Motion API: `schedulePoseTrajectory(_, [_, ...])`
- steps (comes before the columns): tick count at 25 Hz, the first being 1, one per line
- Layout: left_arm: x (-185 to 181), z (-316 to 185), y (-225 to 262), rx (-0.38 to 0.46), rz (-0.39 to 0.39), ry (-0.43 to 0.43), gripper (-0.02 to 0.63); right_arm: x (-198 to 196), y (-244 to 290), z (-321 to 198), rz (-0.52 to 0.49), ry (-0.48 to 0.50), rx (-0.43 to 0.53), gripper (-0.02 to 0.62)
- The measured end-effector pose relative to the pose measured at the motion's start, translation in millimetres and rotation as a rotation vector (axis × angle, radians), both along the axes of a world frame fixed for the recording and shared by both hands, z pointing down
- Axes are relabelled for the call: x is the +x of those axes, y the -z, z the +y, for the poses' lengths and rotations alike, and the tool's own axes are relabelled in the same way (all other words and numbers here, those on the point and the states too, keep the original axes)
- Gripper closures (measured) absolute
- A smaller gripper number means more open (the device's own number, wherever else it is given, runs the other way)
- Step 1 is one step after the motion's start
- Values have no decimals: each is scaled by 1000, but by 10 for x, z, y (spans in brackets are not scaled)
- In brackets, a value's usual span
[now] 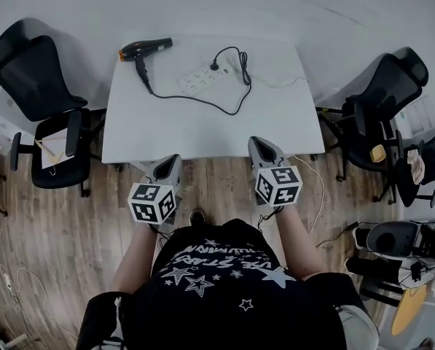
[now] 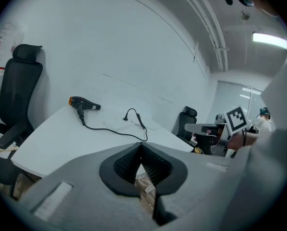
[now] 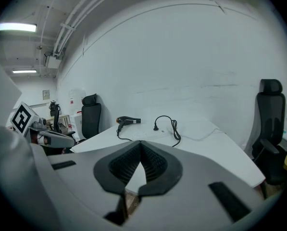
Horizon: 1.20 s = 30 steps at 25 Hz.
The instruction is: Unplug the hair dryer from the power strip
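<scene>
— Where's the hair dryer (image 1: 146, 48)?

— Lying flat on the white bench (image 1: 202, 133), at its far left corner. It has a black body with an orange end pointing left, and the handle points toward the near side.

— And the power strip (image 1: 201, 77)?

— Just right of the dryer, around the far middle of the bench. It's white and lies at a slant. The black plug (image 1: 214, 67) sits in its right end.

— How does the cable (image 1: 202, 102) run?

— From the handle it crosses the bench to the right, bends back toward the far side, and loops over to the plug.

— What about the tongs?

— The left tongs (image 1: 175, 157) and the right tongs (image 1: 255, 141) hang side by side at the near edge of the bench, well apart from the strip and the dryer. Both point at the bench.

— Are they grasping anything?

— No. Each pair is clenched, with the pads meeting at the tips and nothing between them.

— Anything around the bench?

— A black office chair (image 1: 46, 115) stands to the left, more black chairs (image 1: 377, 115) to the right, and there's a wooden floor (image 1: 71, 224) below
</scene>
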<state>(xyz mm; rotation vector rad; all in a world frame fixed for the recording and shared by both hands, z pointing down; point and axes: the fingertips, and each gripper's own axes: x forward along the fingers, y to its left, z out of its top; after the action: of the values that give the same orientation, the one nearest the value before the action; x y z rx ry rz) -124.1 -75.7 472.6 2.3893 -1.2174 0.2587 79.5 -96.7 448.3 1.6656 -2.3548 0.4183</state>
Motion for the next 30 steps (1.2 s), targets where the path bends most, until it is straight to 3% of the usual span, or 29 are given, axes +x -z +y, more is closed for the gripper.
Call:
schedulePoseTrajectory(9, [-96, -233, -67, -8, -12, -32, 598, 153, 5, -148, 10, -67, -23, 586])
schedulePoseTrajectory(15, [-71, -315, -102, -23, -6, -22, 598, 111, -158, -262, 9, -44, -56, 586])
schedulePoseTrajectory(30, [25, -1239, -127, -35, -24, 44, 598, 124, -139, -1430, 2, 46, -54, 586])
